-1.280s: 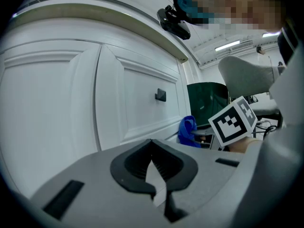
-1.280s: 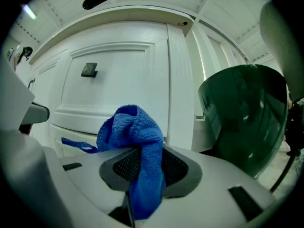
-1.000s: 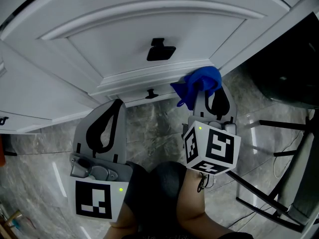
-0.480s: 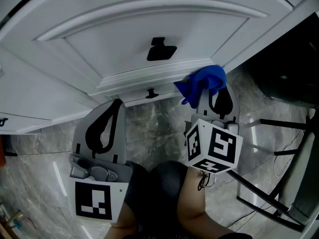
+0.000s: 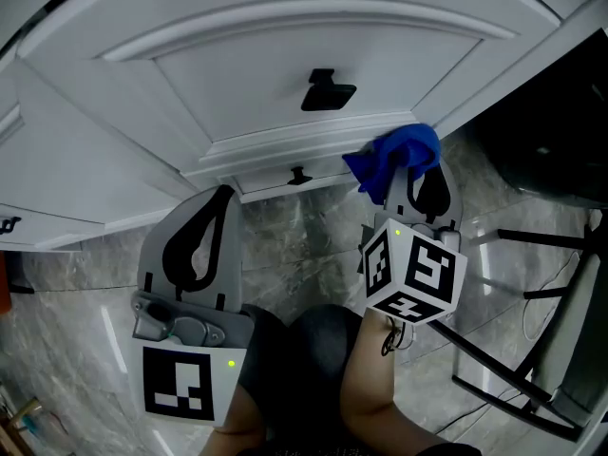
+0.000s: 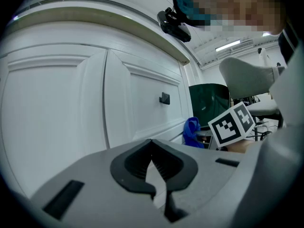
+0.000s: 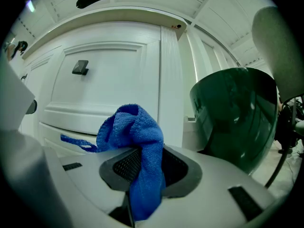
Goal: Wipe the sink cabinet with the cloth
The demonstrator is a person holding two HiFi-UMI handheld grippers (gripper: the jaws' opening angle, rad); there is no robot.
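Observation:
The white sink cabinet door with a black knob fills the top of the head view. A blue cloth is pinched in my right gripper, bunched against the bottom right corner of the door's lower moulding. In the right gripper view the cloth hangs between the shut jaws, in front of the door and its knob. My left gripper hangs lower left, off the cabinet, jaws shut with nothing between them. From the left gripper view I see the door, the cloth and the right gripper's marker cube.
A dark green bin stands right of the cabinet. Black metal chair legs cross the grey marble floor at the right. A second small black knob sits under the door. A person's knee and forearm are at the bottom.
My right gripper has slid the blue cloth rightward along the door's lower moulding toward its right corner. The left gripper has stayed where it was.

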